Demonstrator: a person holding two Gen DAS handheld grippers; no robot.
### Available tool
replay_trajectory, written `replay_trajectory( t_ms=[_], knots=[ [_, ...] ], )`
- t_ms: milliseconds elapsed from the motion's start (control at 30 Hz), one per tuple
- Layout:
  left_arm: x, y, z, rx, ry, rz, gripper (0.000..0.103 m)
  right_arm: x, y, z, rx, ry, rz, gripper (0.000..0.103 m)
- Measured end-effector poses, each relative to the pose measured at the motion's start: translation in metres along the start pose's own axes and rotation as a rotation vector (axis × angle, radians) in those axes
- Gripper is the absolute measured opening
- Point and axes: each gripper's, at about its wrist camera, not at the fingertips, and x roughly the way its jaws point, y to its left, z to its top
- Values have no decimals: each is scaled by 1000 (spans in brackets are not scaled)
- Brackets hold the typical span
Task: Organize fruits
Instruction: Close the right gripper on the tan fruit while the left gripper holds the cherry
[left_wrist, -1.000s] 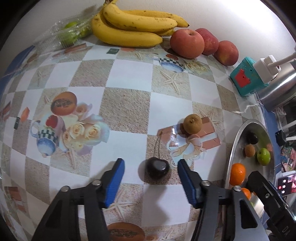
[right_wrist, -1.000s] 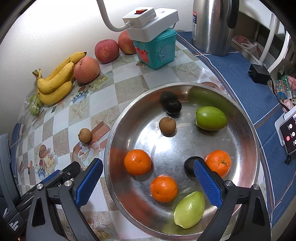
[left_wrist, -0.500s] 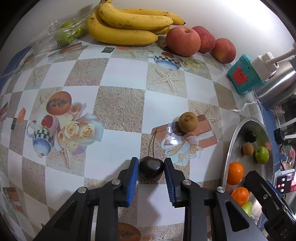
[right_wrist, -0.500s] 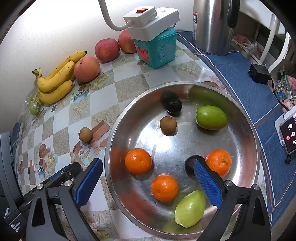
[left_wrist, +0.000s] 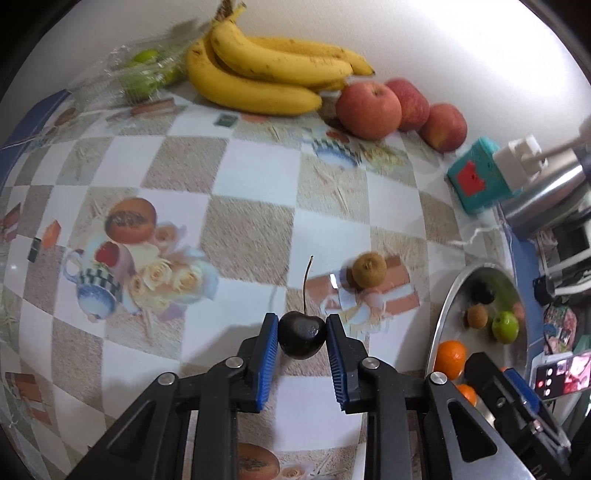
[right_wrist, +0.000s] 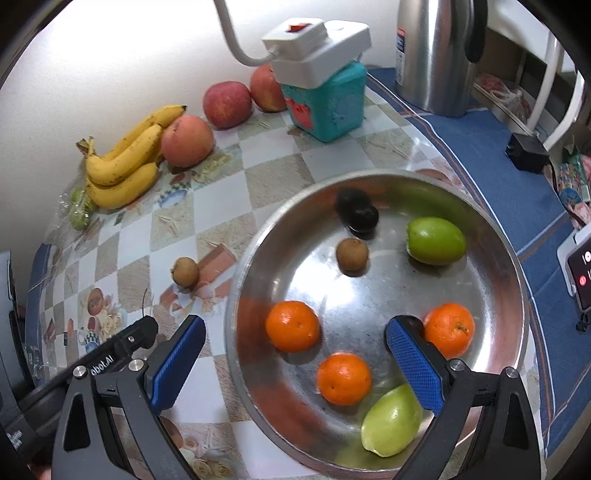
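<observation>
Left wrist view: I look down along my left gripper (left_wrist: 302, 341) at a checked tablecloth (left_wrist: 255, 177) printed with flowers and cups.
Left gripper: its blue pads pinch a dark cherry (left_wrist: 301, 339) on both sides; the stem points up and away from me.
Nearby fruit: a small brown fruit (left_wrist: 368, 271) lies just beyond the cherry, to the right.
Far edge: bananas (left_wrist: 266, 83) and three red apples (left_wrist: 369, 110) sit against the wall.
Right edge: a steel bowl (left_wrist: 443, 317) shows partly.
Right wrist view: I look down on the steel bowl (right_wrist: 495, 240).
Right gripper (right_wrist: 295, 363): its fingers are spread wide and hold nothing; one finger is over the tablecloth, the other over the bowl.
Bowl contents: three oranges (right_wrist: 293, 325), two green fruits (right_wrist: 435, 240), a brown fruit and a dark fruit (right_wrist: 356, 215).
</observation>
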Motion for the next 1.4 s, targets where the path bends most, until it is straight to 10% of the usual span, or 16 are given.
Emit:
replay_trajectory(
  t_ms=[467, 800, 1400],
  knots=[
    [-36, 56, 29, -113, -143, 45, 28, 0, 52, 4, -134, -57, 120, 97],
    [-20, 79, 30, -176, -95, 45, 28, 32, 89, 14, -200, -6, 120, 60],
    [-5, 90, 29, -218, -42, 2, 28, 80, 108, 22, -239, 65, 17, 44]
  ],
)
